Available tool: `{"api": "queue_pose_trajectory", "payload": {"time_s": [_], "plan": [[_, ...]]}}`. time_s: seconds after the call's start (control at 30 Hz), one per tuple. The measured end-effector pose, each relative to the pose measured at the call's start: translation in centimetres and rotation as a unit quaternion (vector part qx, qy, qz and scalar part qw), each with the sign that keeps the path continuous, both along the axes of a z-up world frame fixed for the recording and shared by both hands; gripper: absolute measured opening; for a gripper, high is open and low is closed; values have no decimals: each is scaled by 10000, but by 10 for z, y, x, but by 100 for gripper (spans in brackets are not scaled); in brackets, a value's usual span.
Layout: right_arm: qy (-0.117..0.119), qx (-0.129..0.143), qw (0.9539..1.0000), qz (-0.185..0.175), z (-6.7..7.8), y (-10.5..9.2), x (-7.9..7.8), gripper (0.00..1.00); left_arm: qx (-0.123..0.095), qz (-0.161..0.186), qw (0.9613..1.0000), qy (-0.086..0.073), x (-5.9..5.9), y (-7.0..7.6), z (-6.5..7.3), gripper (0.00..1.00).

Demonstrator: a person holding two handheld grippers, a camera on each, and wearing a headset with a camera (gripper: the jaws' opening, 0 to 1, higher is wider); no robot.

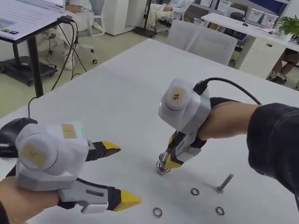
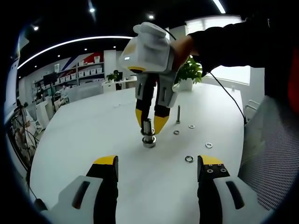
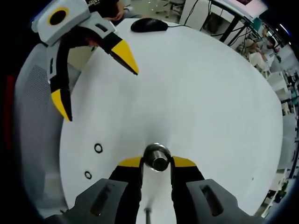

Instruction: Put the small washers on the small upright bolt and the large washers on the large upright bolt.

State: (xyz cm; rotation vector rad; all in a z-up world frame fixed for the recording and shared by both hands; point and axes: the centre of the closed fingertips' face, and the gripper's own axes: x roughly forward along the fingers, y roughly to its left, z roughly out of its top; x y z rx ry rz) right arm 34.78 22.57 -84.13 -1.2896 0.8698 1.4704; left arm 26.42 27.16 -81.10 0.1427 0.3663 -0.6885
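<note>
Right gripper (image 1: 167, 162) straddling the large upright bolt (image 1: 162, 164); left gripper (image 1: 129, 174) hovering, jaws spread wide.
The left gripper view is showing stacked washers (image 2: 149, 142) at that bolt's base and the small upright bolt (image 2: 178, 114) standing beyond. The right gripper view is showing jaws hugging the bolt top, but a firm grip cannot be confirmed. Loose washers (image 1: 195, 191) are lying on the table (image 1: 117, 93).

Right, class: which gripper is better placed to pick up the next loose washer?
Left. The left gripper hangs open and free just short of a loose washer, while the right gripper has its jaws on either side of the large bolt.
</note>
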Motion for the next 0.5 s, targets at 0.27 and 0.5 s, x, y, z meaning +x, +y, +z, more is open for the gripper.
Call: {"api": "queue_pose_trajectory", "payload": {"time_s": [0.27, 0.5], "plan": [[27, -62, 10000, 12, -6, -1, 0, 24, 13, 3, 10000, 23, -2, -1, -2, 68], [39, -91, 10000, 13, -10, 1, -1, 24, 18, 14, 10000, 35, -3, 0, -2, 68]]}}
